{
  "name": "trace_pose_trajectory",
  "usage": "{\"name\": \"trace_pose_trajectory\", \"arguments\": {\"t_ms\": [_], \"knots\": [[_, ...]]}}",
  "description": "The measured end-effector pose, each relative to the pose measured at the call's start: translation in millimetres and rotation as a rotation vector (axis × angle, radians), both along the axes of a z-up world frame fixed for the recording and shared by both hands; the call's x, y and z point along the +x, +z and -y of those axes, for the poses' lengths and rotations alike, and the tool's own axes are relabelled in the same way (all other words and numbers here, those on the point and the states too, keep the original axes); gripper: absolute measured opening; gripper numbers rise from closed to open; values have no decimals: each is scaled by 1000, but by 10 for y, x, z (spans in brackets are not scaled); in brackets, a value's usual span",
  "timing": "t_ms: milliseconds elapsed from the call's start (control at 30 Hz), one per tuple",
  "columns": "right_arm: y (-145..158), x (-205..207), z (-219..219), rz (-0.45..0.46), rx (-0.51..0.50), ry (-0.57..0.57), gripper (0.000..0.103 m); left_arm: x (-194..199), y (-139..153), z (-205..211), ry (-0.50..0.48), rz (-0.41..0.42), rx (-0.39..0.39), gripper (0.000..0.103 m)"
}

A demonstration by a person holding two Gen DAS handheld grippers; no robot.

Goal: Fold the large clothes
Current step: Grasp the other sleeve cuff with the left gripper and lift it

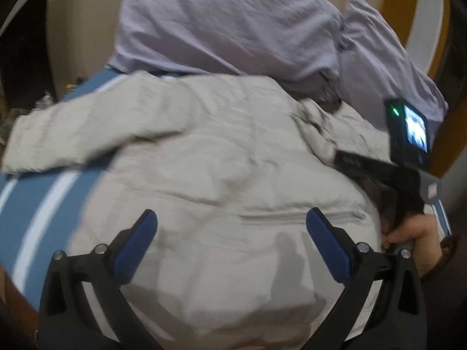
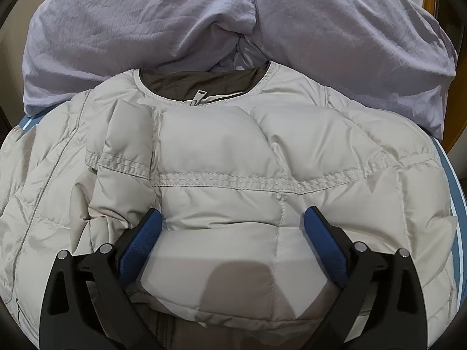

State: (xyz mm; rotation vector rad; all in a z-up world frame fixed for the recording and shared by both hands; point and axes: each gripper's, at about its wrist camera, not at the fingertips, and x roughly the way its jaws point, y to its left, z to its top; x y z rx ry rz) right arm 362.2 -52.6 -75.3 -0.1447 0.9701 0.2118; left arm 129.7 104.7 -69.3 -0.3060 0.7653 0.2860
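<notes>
Between the spread blue fingers of the right gripper (image 2: 232,233) bulges a folded-over panel of the cream puffer jacket (image 2: 221,151); the jaws stand wide apart, pressing or resting against the padding but clamping nothing. Over the lower body of the same jacket hovers the left gripper (image 1: 232,233), likewise released, with a pocket zip (image 1: 300,217) just ahead of its right finger. One sleeve (image 1: 87,134) trails out to the left across the blue striped sheet (image 1: 38,204), and the neckline with its zip pull (image 2: 198,96) lies beside a lilac duvet (image 2: 146,23). Judging by this, a side has been folded inward and the trailing sleeve is still unfolded; the next move probably calls for pinching that sleeve and laying it across the body.
</notes>
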Motion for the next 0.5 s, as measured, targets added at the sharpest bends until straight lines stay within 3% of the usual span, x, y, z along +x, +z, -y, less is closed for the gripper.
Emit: {"name": "trace_pose_trajectory", "arguments": {"t_ms": [333, 500], "knots": [[4, -19, -3, 2, 17, -4, 100, -248, 71, -897, 213, -33, 65, 101], [5, -23, -7, 2, 23, -7, 101, -318, -4, -1510, 330, -103, 123, 101]]}}
